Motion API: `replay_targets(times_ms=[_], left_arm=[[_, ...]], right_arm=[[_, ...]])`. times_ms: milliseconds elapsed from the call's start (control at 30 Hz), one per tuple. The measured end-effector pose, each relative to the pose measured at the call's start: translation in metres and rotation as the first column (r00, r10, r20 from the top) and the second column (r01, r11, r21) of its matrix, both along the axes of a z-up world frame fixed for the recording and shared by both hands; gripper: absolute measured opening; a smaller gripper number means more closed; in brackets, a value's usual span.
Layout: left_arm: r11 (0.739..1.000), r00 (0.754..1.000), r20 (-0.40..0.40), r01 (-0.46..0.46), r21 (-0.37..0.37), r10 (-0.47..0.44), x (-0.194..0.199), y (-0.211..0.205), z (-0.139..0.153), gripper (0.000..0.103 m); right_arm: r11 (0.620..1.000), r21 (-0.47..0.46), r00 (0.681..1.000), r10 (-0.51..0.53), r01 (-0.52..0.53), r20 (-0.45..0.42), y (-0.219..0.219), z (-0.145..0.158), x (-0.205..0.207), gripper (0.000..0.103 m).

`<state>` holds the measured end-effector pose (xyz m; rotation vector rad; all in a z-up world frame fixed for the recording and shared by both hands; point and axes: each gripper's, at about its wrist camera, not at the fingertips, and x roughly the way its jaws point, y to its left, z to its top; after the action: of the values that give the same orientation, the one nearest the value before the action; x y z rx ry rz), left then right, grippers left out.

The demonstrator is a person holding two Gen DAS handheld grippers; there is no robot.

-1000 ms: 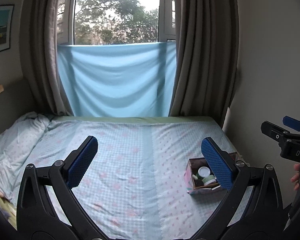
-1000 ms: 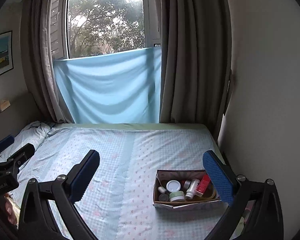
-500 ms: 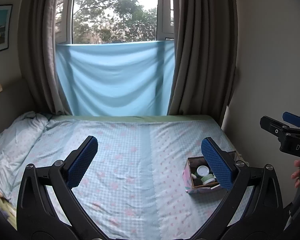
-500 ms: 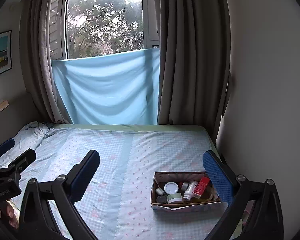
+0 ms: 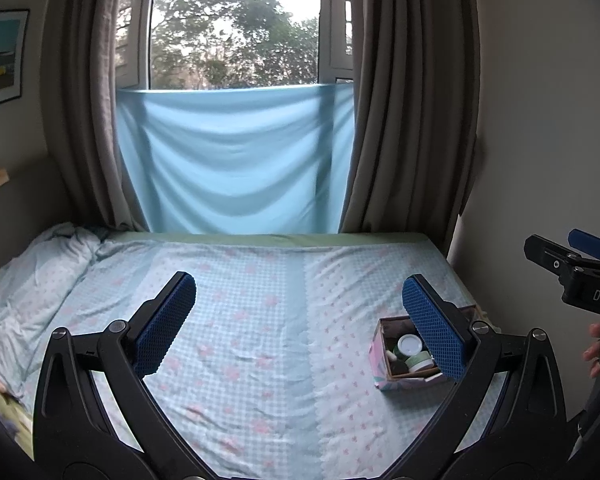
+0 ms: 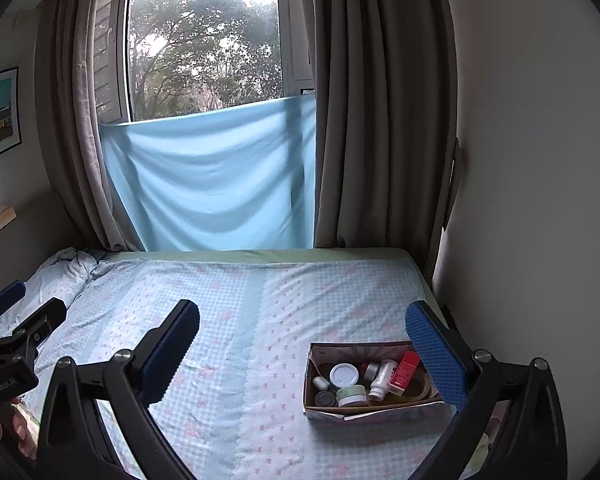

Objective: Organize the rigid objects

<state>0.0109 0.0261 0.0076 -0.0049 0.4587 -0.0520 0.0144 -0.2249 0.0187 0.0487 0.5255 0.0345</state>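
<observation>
At the lower right of the right wrist view, a cardboard box (image 6: 370, 406) of small jars and bottles sits on the checked bed (image 6: 236, 320) near the wall, with a white-lidded jar (image 6: 344, 375) and a red carton (image 6: 405, 367) among them. Both the left gripper (image 5: 298, 322) and right gripper (image 6: 304, 350) hover above the bed, jaws wide apart and empty. The containers look light, stiff and smooth, probably best pinched across their sides.

one box (image 6: 364, 410), one white-lidded jar (image 6: 344, 375), one white bottle (image 6: 381, 378), one red carton (image 6: 405, 367), two curtains (image 6: 384, 120)
</observation>
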Motion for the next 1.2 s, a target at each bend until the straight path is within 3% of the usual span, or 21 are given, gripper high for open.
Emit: replay_targets(times_ms=[1200], left_arm=[[0.999,1.000,0.001,0.028,0.027,-0.028,0.023,-0.011,-0.001,0.103]], right_arm=[[1.000,-0.011,1.000,-0.026,0.026,-0.014,-0.001,-0.002,0.015,0.103]])
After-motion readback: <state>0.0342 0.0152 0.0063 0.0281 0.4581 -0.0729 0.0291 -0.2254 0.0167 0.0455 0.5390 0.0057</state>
